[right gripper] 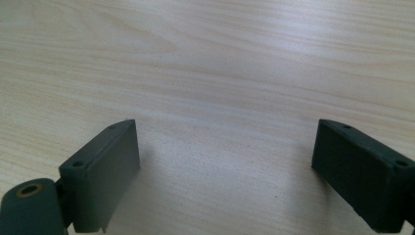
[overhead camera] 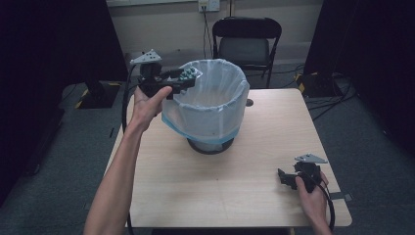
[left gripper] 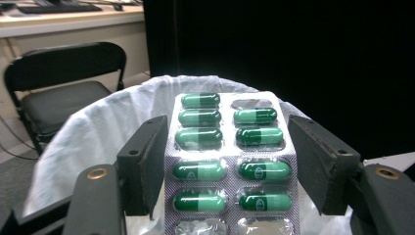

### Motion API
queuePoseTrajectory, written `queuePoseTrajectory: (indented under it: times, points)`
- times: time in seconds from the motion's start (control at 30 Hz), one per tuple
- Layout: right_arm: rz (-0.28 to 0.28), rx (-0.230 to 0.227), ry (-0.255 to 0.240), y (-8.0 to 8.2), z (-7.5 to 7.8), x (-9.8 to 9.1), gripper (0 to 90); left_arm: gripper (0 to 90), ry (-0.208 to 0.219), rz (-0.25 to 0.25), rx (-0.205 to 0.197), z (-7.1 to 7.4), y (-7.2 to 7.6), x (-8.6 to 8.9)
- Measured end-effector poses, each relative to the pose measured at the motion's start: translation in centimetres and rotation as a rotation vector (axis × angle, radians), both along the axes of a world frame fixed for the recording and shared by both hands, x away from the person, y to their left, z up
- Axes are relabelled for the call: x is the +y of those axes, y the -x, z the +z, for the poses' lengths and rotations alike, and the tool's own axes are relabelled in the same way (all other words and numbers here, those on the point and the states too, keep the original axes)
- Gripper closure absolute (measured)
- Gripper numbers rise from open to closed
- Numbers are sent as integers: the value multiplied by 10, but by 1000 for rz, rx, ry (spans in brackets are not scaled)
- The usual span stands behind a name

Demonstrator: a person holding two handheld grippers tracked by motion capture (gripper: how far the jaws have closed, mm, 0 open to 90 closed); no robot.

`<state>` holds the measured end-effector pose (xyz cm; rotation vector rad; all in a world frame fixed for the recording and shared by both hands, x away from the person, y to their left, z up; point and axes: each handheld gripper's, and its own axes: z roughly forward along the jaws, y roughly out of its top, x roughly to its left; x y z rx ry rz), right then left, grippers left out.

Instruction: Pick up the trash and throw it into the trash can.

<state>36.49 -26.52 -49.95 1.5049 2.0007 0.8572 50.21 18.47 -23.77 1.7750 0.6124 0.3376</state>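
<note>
A silver blister pack (overhead camera: 189,74) (left gripper: 227,166) of green capsules, with a few emptied pockets, is held level between the jaws of my left gripper (overhead camera: 185,80) (left gripper: 227,134), which is shut on its two long edges. The pack hangs at the near-left rim of a bin (overhead camera: 215,105) lined with a pale bag (left gripper: 93,132), its far end over the opening. The bin stands at the middle back of the wooden table (overhead camera: 235,181). My right gripper (overhead camera: 285,177) (right gripper: 225,147) rests low at the table's front right, jaws wide apart, with bare wood (right gripper: 195,58) between them.
A black folding chair (overhead camera: 247,44) (left gripper: 58,93) stands behind the table. Dark curtains close off both sides, and cables lie on the floor at the right. The bin's black base (overhead camera: 210,146) sits on the table's middle.
</note>
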Motion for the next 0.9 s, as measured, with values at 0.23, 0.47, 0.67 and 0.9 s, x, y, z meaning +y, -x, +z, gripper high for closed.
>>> queuePoseTrajectory:
  times: [0.23,0.47,0.67,0.9]
  points:
    - [0,0,0,0,0,0,94,339,-4,-40,7,-4,-7,-10]
    - [0,0,0,0,0,0,94,227,15,-35,-3,-5,-7,-6]
    - [0,0,0,0,0,0,94,159,-6,-34,-26,-4,-1,-4]
    - [0,0,0,0,0,0,94,160,3,-43,-43,0,11,1]
